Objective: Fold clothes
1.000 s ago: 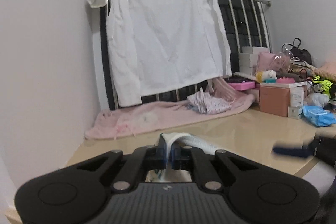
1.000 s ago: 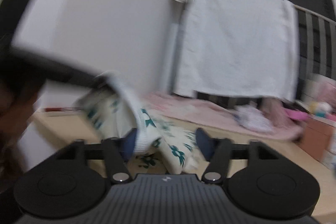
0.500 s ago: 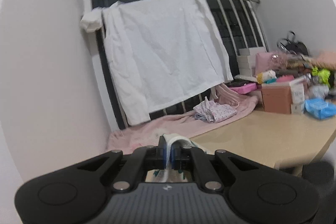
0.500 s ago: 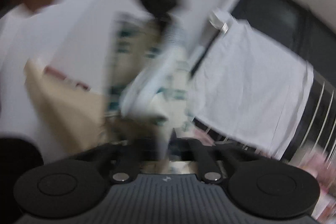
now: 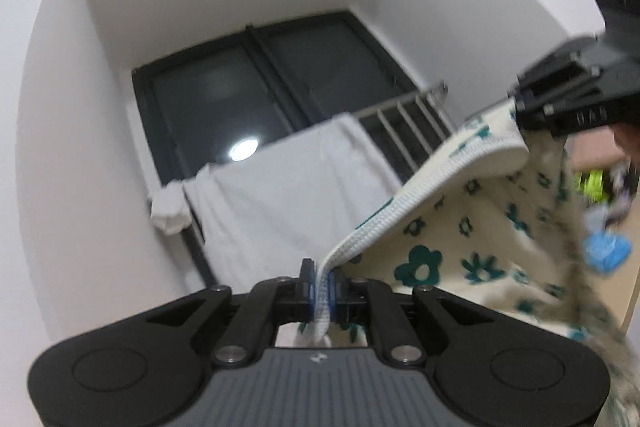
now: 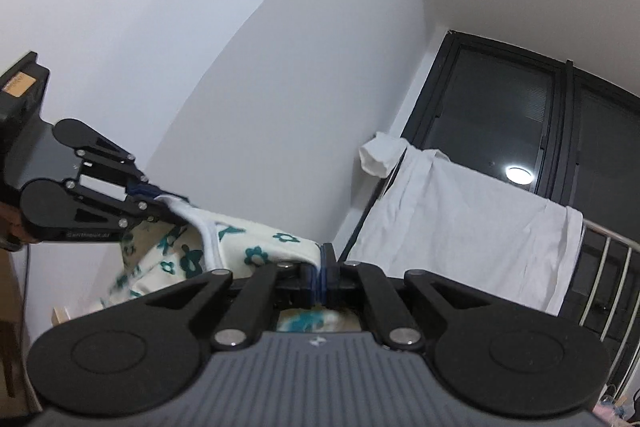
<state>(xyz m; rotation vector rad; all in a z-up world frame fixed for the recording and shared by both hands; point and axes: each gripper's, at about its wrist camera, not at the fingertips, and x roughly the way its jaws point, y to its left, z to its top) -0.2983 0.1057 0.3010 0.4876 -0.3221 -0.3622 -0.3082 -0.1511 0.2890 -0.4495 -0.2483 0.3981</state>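
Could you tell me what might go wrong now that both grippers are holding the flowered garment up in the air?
1. The left gripper pinches only a narrow strip of the flowered garment at its ribbed edge, so a sharp shake could pull it free.
2. The right gripper also grips just an edge; uneven tension might twist the cloth.
3. The hanging fabric could brush the white cloth on the rail.

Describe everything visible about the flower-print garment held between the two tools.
The flower-print garment is cream cloth with teal flowers and a ribbed white waistband. It is lifted in the air, the band stretched between the left tool and the right tool, each shut on an end. The rest hangs loose below, slightly blurred; its lower edge is out of view.
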